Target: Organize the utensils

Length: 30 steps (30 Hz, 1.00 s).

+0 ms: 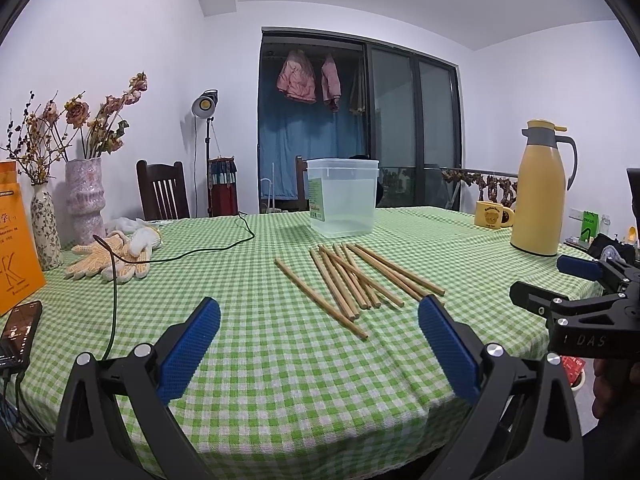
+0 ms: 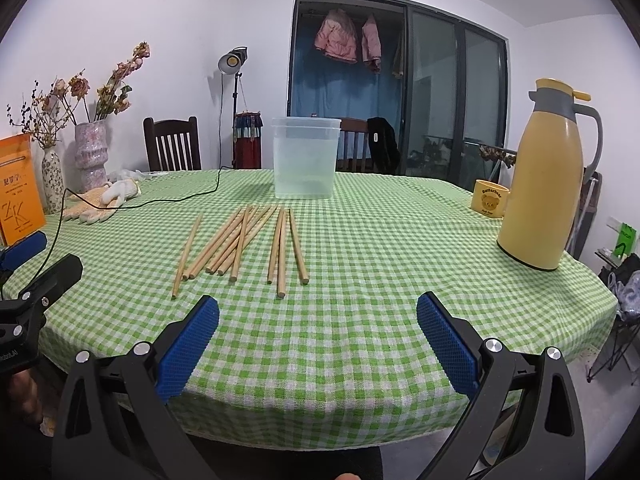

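hovering spread wide, left gripper [image 1: 319, 322] and right gripper [image 2: 318, 320] face loose chopsticks [image 2: 240, 240].

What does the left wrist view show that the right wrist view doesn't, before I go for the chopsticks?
Only the left wrist view shows the phone lying at the table's left edge, and the right gripper from the side.

Only the right wrist view shows the dark jacket draped over the far chair, and the left gripper from the side.

Both show the loose chopsticks on the checked tablecloth, the clear container behind them, the yellow thermos, the bear mug and the work gloves. Both grippers are open and empty.
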### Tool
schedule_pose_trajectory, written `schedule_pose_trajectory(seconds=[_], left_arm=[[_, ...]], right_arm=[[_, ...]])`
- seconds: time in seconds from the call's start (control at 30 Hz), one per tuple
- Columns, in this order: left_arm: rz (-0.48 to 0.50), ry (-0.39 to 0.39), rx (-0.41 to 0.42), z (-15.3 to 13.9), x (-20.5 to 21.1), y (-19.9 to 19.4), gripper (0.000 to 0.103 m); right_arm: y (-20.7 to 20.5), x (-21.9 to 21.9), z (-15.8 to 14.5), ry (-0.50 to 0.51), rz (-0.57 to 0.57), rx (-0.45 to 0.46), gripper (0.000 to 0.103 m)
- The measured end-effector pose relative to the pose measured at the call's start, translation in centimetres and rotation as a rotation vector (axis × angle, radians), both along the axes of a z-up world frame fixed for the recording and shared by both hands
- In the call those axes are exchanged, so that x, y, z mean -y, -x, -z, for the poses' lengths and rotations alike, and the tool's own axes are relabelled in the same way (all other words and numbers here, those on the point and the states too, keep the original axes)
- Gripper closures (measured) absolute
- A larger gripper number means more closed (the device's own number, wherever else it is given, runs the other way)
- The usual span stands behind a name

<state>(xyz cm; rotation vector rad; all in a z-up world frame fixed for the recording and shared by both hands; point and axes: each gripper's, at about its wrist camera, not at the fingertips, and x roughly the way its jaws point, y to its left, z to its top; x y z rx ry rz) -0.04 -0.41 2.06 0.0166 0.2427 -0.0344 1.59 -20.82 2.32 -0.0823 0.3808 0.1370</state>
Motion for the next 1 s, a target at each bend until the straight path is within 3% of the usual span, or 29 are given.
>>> schedule_pose_trajectory(seconds=[0.4, 1.0], left_arm=[[-0.003, 0.007, 0.004, -0.16, -0.15, -0.04, 0.007], [-0.033, 0.023, 0.000, 0.29, -0.82, -0.44, 0.007]], right_arm=[[0.42, 0.27, -0.34, -0.005, 0.033, 0.037, 0.008], [0.29, -0.15, 0.06, -0.001, 0.008, 0.016, 0.008]])
